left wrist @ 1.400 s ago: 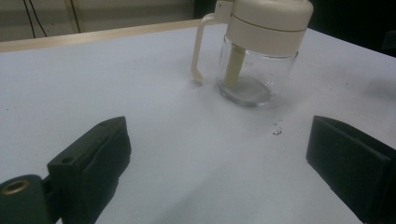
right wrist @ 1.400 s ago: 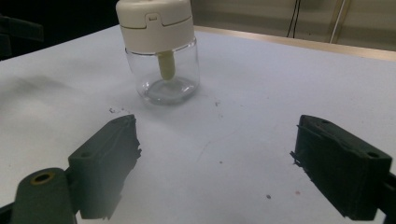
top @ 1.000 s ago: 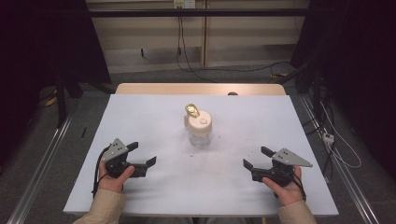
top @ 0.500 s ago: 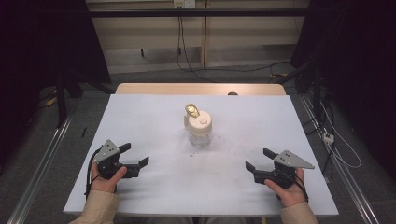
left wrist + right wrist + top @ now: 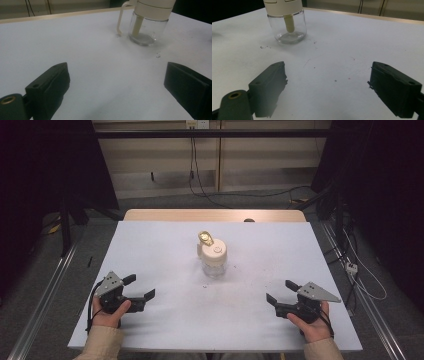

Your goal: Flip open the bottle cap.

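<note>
A small clear glass jar (image 5: 213,265) with a cream lid (image 5: 212,252) and a gold-coloured piece on top stands upright at the table's middle. The left gripper view shows the jar (image 5: 148,30) with a cream handle (image 5: 120,21); the right gripper view shows the jar (image 5: 288,27) with a cream tube inside. My left gripper (image 5: 140,287) rests low at the front left, jaws wide apart and nothing between them. At the front right my right gripper (image 5: 281,291) is likewise open and holds nothing. Both point toward the jar from a distance.
A white sheet (image 5: 165,245) covers the table, with small dark specks (image 5: 205,285) in front of the jar. A strip of wooden tabletop (image 5: 150,215) shows along the far edge. Metal rails run down both sides, and cables lie on the floor beyond.
My left gripper has drawn back toward the table's front left corner. The right gripper and the jar have stayed where they were.
</note>
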Motion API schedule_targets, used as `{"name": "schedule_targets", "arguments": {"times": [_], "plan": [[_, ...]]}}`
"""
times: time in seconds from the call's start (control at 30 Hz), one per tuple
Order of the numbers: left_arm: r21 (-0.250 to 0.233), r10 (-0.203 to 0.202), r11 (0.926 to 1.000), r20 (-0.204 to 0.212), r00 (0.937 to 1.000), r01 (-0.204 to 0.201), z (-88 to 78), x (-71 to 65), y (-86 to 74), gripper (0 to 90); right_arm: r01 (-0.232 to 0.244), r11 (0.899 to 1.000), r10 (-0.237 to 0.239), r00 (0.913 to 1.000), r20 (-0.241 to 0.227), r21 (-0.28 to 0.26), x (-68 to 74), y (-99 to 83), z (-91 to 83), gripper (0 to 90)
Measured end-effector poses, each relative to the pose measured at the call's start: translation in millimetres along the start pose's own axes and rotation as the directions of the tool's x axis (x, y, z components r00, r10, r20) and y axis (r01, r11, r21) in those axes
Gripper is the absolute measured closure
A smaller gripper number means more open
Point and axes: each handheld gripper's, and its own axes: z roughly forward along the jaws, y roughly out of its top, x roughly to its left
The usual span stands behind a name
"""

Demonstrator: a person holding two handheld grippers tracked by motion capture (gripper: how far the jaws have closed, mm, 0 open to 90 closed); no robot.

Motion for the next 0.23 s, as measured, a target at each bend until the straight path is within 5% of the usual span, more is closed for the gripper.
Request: {"name": "schedule_targets", "arguments": {"times": [0.23], "plan": [[-0.007, 0.0, 1.0, -0.002, 1.0, 0.0, 0.5, -0.5, -0.1, 5.7, 0.008, 1.0, -0.008, 1.0, -0.004, 0.013, 1.4, -1.0, 2.6, 13.4]]}}
